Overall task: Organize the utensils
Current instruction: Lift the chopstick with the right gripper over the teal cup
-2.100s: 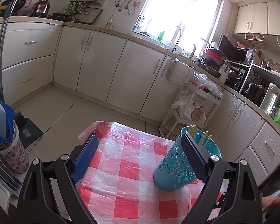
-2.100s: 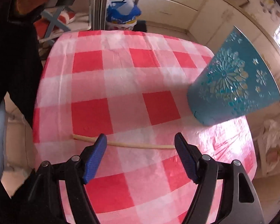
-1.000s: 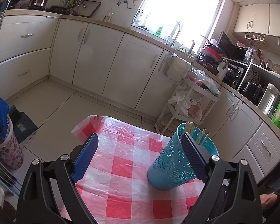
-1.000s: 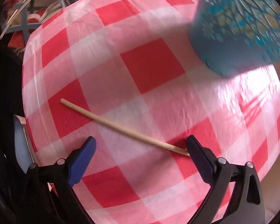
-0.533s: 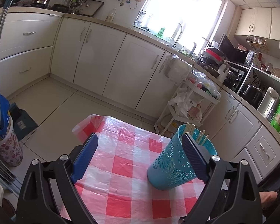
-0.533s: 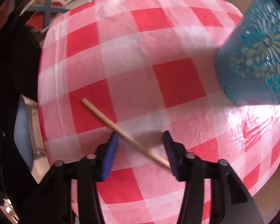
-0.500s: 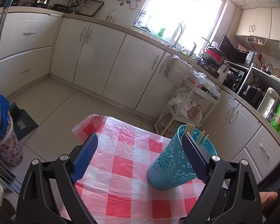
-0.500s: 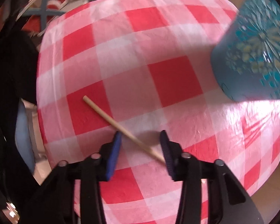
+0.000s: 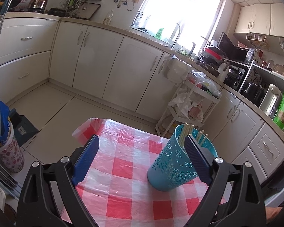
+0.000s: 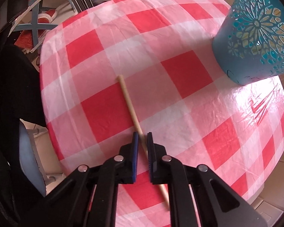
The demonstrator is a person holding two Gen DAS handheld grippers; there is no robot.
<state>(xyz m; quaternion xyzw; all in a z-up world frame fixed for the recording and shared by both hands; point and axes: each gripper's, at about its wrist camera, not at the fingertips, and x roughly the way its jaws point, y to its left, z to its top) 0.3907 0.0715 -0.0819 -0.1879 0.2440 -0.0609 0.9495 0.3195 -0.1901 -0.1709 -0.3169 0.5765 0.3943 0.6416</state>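
Note:
A pale wooden chopstick [image 10: 128,102] slants over the red-and-white checked tablecloth [image 10: 179,71]. My right gripper [image 10: 142,135] points straight down, its jaws closing on the chopstick near its lower end, with the blue pads pressed against it. The teal cut-out utensil holder [image 10: 255,32] stands at the upper right of that view. In the left wrist view the holder [image 9: 172,164] is upright on the table with several chopsticks [image 9: 186,132] in it. My left gripper [image 9: 142,139] hovers open above the cloth, its right finger in front of the holder.
The small table [image 9: 123,170] stands in a kitchen with cream cabinets around it. A white trolley with bags [image 9: 191,104] is behind the holder. A bin with a blue bag [image 9: 1,132] stands on the floor at left. A person's dark clothing [image 10: 13,94] borders the table's left side.
My right gripper went from wide open to shut on the chopstick and rose slightly; the chopstick now points more steeply up the picture. The left gripper stayed put.

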